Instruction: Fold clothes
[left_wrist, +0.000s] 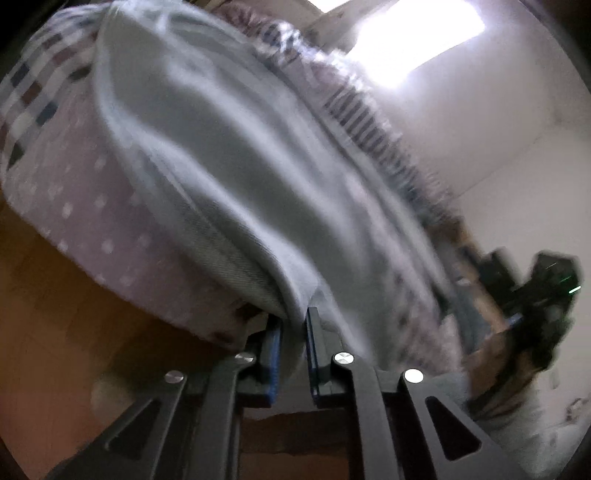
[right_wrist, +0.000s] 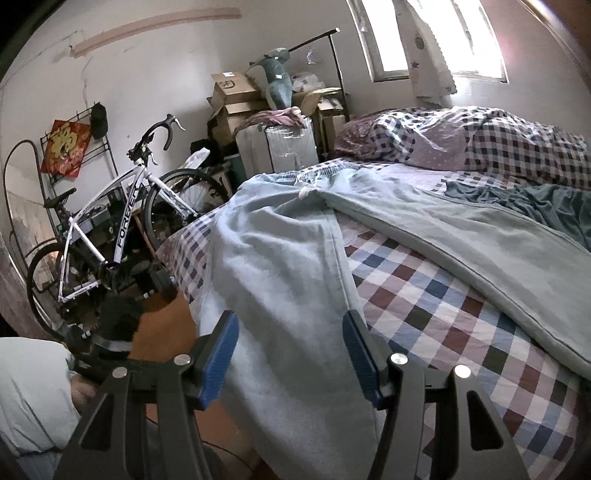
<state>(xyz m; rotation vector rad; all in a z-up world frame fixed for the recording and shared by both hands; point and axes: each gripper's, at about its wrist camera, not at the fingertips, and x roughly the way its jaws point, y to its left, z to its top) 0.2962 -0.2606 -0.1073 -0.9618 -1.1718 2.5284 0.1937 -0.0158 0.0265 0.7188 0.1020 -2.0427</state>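
Light blue-grey sweatpants (right_wrist: 280, 266) lie spread on the checkered bed (right_wrist: 436, 306), one leg hanging over the near edge, the other leg (right_wrist: 480, 243) stretched to the right. My right gripper (right_wrist: 290, 354) is open, its blue pads either side of the hanging leg, just above it. In the blurred left wrist view, my left gripper (left_wrist: 293, 332) is shut on the hem of the sweatpants (left_wrist: 229, 155), which stretch away over the bed edge. The left gripper also shows in the right wrist view (right_wrist: 118, 325), low at the left.
A teal garment (right_wrist: 524, 203) lies crumpled further back on the bed beside a checkered duvet (right_wrist: 498, 140). A white bicycle (right_wrist: 122, 221) and stacked cardboard boxes (right_wrist: 251, 110) stand left of the bed. Orange wooden floor (left_wrist: 55, 332) lies below the bed edge.
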